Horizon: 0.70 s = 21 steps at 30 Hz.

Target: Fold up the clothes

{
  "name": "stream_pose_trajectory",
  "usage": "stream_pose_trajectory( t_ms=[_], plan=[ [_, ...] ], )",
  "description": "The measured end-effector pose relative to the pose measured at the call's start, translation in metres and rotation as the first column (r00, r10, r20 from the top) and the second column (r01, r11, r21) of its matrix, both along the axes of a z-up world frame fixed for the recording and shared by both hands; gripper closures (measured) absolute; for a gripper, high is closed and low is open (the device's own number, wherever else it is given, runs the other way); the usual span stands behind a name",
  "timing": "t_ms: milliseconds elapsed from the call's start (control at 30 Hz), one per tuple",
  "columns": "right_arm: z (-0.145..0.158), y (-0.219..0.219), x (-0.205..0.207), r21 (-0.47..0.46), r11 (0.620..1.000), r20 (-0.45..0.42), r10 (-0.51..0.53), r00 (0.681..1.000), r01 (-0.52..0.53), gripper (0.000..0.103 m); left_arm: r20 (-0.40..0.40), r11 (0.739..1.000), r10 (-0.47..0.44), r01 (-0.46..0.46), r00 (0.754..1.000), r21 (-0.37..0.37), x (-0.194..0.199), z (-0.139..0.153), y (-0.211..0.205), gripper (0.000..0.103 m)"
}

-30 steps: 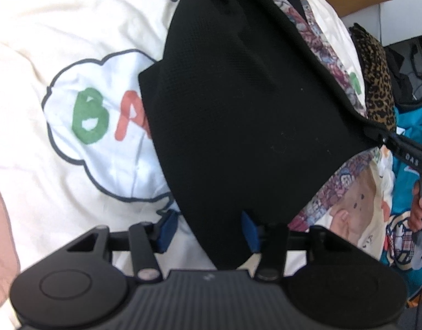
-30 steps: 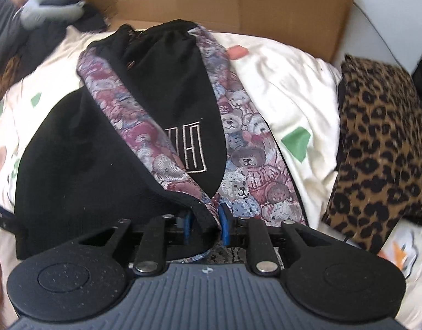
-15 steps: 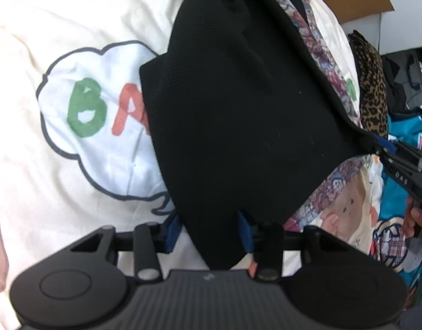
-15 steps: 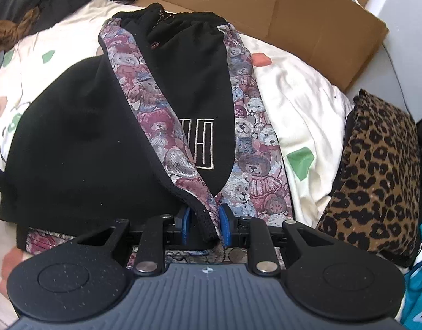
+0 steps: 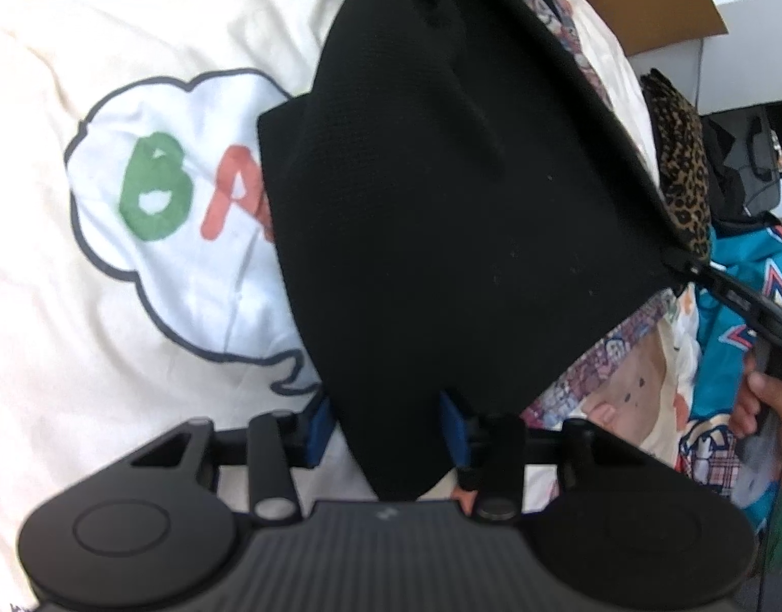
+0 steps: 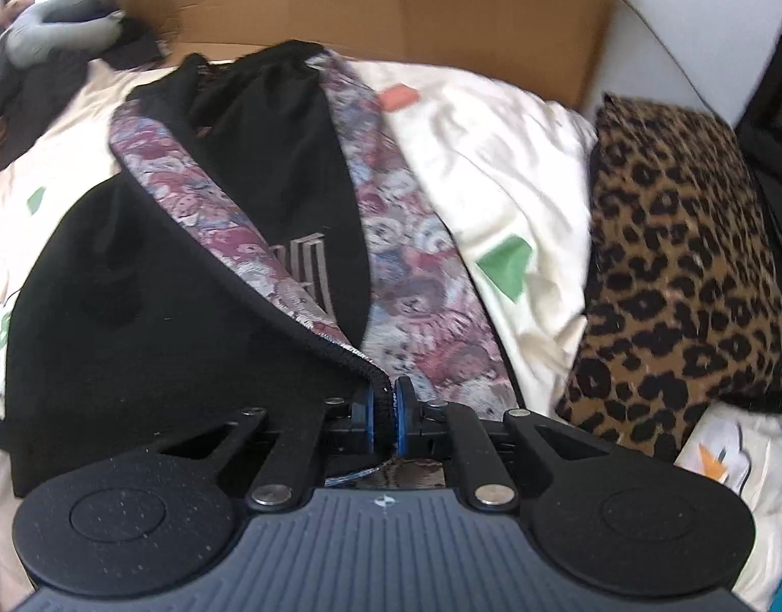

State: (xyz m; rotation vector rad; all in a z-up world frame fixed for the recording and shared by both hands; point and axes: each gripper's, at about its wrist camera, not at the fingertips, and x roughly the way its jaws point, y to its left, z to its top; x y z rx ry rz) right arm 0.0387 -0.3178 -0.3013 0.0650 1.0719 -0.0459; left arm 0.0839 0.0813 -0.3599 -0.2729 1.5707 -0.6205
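Left gripper (image 5: 388,426): jaws apart with a black corner of the shorts (image 5: 457,214) lying between them. The blue pads (image 5: 321,426) flank the cloth, but whether they press it I cannot tell. Probably a loose hold to keep this corner level with the other.
Shorts: black, with teddy-print side panels (image 6: 426,275), spread on the cream sheet (image 5: 110,306) over its "BA" cloud print. One leg is doubled across the other, so the fold looks partly made.
Right gripper (image 6: 385,421): its jaws have just been closing and now pinch the hem (image 6: 378,382) where black meets print. The tight grip suits carrying this corner over.
Leopard cushion (image 6: 681,275): just right of the shorts, clear of the fold.
Cardboard (image 6: 391,5): stands behind the sheet, out of the way.
Next, I judge: both corners carried toward the waistband.
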Motion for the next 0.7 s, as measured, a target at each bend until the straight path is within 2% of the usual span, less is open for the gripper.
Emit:
stream_pose_trajectory(
  t_ms=[33, 200, 267, 400, 500, 700],
  plan=[
    [-0.005, -0.004, 0.001, 0.007, 1.000, -0.009, -0.016, 1.000, 0.016, 0.096, -0.005, 1.000, -0.003, 0.003, 1.000, -0.013, -0.001, -0.001, 0.001, 0.057],
    [-0.026, -0.012, 0.003, 0.031, 0.997, -0.043, -0.066, 0.997, 0.068, 0.097, -0.042, 0.999, -0.009, 0.007, 0.999, -0.054, -0.006, -0.010, 0.005, 0.074],
    [-0.031, -0.015, 0.004, 0.050, 0.995, -0.052, -0.087, 0.995, 0.090, 0.097, -0.053, 0.998, 0.009, -0.012, 0.999, -0.066, -0.007, -0.015, 0.006, 0.077],
    [-0.032, -0.020, 0.003, 0.092, 0.987, -0.053, -0.130, 0.990, 0.135, 0.097, -0.059, 0.995, 0.043, -0.048, 0.997, -0.084, -0.010, -0.022, 0.012, 0.098],
    [-0.025, -0.024, 0.002, 0.118, 0.981, -0.040, -0.152, 0.988, 0.156, 0.097, -0.055, 0.993, 0.034, -0.041, 0.998, -0.113, -0.011, -0.018, 0.008, 0.102],
    [-0.003, -0.034, -0.003, 0.159, 0.971, 0.005, -0.180, 0.984, 0.176, 0.097, -0.012, 0.987, -0.016, 0.014, 1.000, -0.158, -0.009, 0.012, 0.005, 0.102]
  ],
)
